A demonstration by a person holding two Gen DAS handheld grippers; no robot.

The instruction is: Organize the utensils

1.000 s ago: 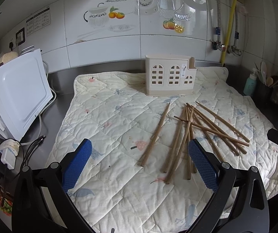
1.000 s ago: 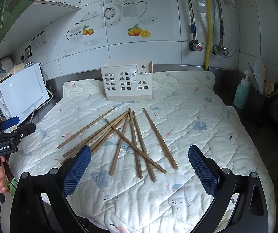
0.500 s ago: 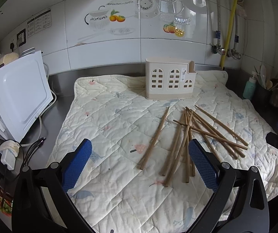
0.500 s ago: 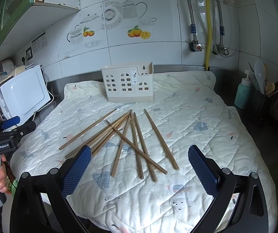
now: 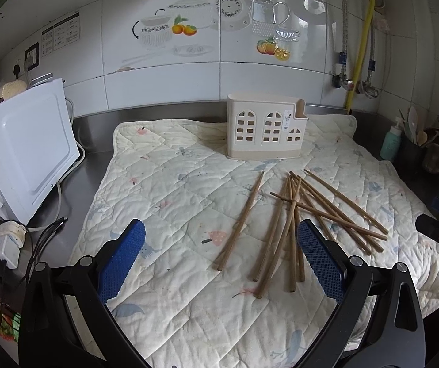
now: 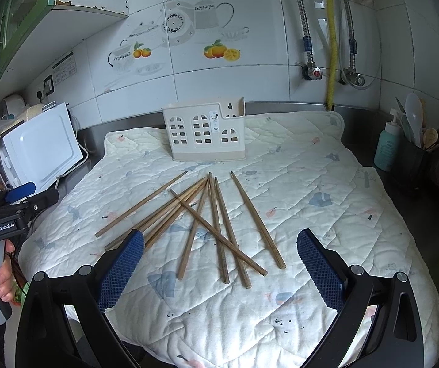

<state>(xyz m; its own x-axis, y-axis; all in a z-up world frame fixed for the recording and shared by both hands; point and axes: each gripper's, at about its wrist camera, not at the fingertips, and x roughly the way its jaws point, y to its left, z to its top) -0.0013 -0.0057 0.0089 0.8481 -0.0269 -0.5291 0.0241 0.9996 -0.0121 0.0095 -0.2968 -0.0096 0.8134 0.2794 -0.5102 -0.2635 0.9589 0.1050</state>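
Note:
Several wooden chopsticks lie scattered and crossed on a quilted white mat. A cream utensil holder with arched cut-outs stands upright at the mat's far side. My left gripper hovers open above the near edge, with one separate chopstick ahead between its blue pads. My right gripper is open too, held over the near ends of the pile. Neither holds anything.
A white appliance with cables and a plug sits left of the mat. A teal bottle and a dark pot of utensils stand at the right. The tiled wall and pipes rise behind.
Both grippers have drawn back and risen slightly, so the chopsticks and holder sit a little further away in each view. Nothing on the mat has moved.

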